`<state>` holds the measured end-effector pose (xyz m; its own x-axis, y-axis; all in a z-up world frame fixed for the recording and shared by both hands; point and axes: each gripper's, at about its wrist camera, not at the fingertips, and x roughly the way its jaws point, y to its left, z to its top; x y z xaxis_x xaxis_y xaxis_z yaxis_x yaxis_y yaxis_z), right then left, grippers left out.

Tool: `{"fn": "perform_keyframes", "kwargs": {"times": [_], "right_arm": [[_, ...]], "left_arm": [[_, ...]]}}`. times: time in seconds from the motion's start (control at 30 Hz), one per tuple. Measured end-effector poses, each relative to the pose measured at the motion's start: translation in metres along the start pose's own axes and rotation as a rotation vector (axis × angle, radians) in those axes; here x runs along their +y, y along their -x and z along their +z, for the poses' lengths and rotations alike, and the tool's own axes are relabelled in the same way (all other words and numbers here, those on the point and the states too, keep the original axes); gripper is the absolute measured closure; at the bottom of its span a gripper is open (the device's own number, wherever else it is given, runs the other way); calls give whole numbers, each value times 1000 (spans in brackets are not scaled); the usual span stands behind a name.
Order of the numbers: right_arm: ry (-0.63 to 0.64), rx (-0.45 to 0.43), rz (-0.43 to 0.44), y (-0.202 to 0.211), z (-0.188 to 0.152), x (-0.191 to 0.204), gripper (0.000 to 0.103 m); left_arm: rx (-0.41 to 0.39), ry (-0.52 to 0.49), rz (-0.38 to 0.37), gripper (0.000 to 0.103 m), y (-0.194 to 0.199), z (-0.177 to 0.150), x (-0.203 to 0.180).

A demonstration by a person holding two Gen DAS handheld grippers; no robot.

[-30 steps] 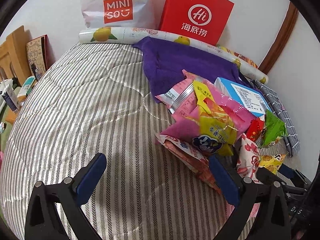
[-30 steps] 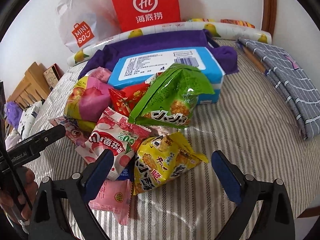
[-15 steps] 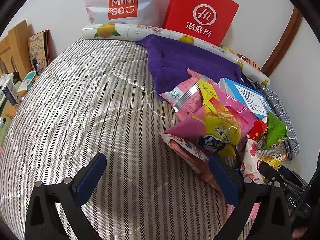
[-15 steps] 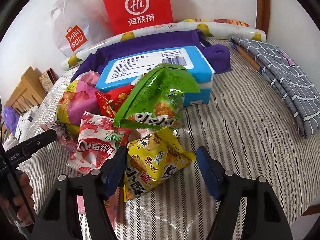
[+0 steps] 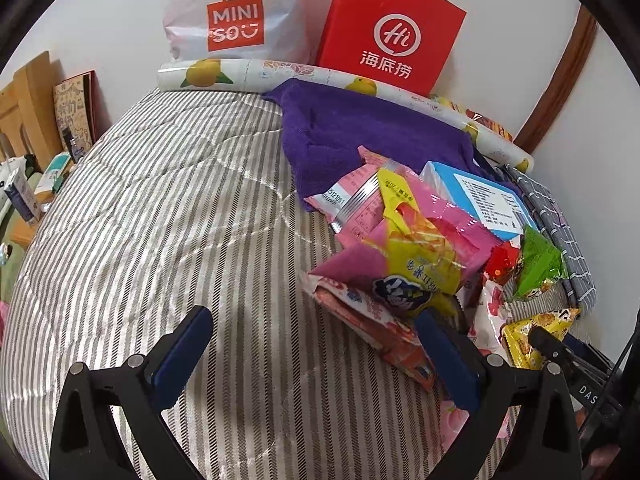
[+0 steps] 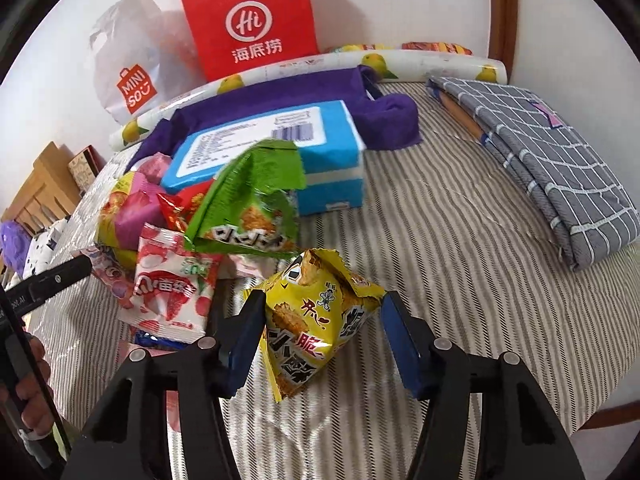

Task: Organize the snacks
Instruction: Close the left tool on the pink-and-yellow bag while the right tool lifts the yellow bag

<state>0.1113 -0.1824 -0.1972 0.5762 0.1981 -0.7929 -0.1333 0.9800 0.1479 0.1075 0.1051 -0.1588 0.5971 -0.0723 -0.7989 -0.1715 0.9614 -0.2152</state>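
Right wrist view: right gripper [image 6: 320,334] spread astride yellow snack packet [image 6: 320,320]; next, closing. Left gripper [image 5: 316,354] spread, idle.

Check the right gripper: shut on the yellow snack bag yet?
Not yet. The right gripper is open; its fingers flank the yellow snack bag, with a gap on one side.

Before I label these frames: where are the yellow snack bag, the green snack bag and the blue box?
yellow snack bag [image 6: 320,320]: right wrist view, middle of its printed front.
green snack bag [image 6: 250,204]: right wrist view, centre of its front panel.
blue box [image 6: 256,140]: right wrist view, white label on its top face.
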Motion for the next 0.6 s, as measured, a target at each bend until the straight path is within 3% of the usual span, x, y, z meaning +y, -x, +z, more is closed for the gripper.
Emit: {"fn": "perform_keyframes", "kwargs": {"times": [0.1,0.33,0.6], "right_arm": [[-10,9,-14,-2,0,-3,44],[-17,19,-37,-6,0,-2,42],[-35,22,-67,-4,-2,-1,41]], "left_arm": [[3,-28,5,1,-2,5,-3],[-15,-89,-59,1,0,23,-16],[34,-227,-90,1,-23,30,-43]]}}
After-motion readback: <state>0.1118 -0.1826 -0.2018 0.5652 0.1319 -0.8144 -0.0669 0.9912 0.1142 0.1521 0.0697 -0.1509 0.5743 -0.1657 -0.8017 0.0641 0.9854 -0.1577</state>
